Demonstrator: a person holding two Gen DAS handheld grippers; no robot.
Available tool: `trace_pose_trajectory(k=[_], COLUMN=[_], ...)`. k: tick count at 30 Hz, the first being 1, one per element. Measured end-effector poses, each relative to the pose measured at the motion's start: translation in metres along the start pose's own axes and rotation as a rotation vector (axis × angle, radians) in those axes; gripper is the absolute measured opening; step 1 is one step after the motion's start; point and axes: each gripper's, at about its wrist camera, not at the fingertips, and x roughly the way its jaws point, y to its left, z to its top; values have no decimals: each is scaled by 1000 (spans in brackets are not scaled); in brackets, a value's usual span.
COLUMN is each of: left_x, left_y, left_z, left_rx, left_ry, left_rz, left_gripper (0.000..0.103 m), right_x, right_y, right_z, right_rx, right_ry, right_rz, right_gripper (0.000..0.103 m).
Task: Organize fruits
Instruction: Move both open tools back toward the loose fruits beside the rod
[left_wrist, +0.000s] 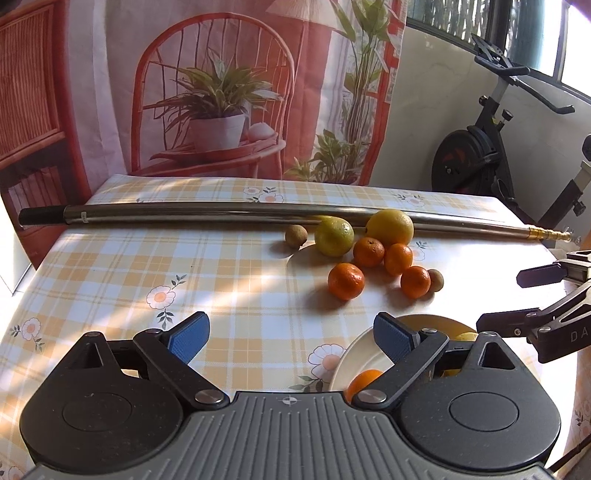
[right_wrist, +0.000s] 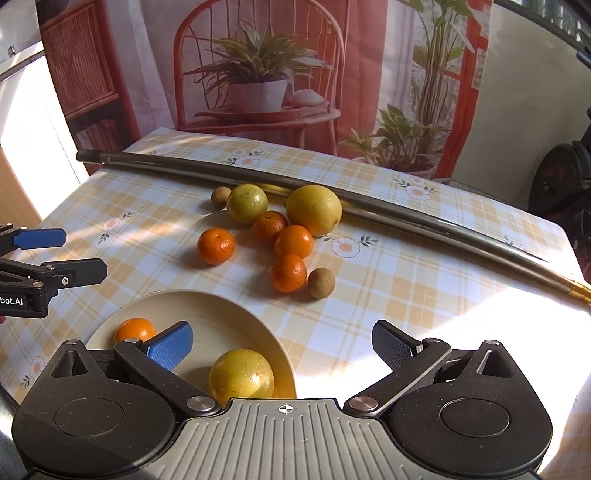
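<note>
Your right gripper (right_wrist: 282, 345) and left gripper (left_wrist: 291, 338) both gape empty. Only the right view bares the plate (right_wrist: 221, 314): orange, lemon inside. Loose fruits (right_wrist: 291, 242) beyond it, bare cloth (left_wrist: 147, 266) leftward.

We read "bot.AI" on the left gripper (right_wrist: 61, 254) body and "DA" on the right gripper (left_wrist: 513, 299) body; both cut off

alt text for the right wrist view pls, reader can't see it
The open right gripper hovers above a cream plate holding one yellow citrus and one tangerine. Beyond, on a checked tablecloth, lie four tangerines, two yellow-green citrus and two small brown fruits before a metal pole. The open left gripper enters at left.
</note>
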Motion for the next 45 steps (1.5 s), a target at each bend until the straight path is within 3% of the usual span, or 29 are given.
trace_pose_trajectory(k=[4,7,11,13,15,18,23,27,29,32,38,45], left_x=[1,1,-3,-1,3,3,-1,-4,1,7,6,27], left_y=[5,8,10,12,13,18,19,22,22,17,9,13], left_z=[0,-1,-1,0,2,2,5,9,17,25,37,60], left_rx=[-9,17,30,2,-18,-63,-109,-146,-146,-63,70,81], left_ry=[-7,-22,-53,-36,-22,-39,-130,-209,-167,-128,-183,-103], left_rz=[12,4,-62,-60,-52,-85,-139,-156,-165,-104,-10,-26], left_gripper=[97,97,96,96,96,96,96,96,96,96,101,103], right_x=[3,7,0,-10,-16,-17,-17,-14,-16,-15,-13,-8], right_y=[-9,-13,-21,-24,-27,-35,-32,-36,-35,-33,-35,-41], right_z=[-1,1,1,-1,2,8,14,16,15,15,18,25], right_rx=[90,122,158,156,149,150,95,132,103,79,78,123], right_ry=[37,57,-65,-182,-232,-218,-196,-166,-186,-174,-191,-170], right_rz=[148,164,132,104,85,124,65,80,57,11,-60,-91], right_gripper=[102,103,103,103,103,103,103,103,103,103,103,103])
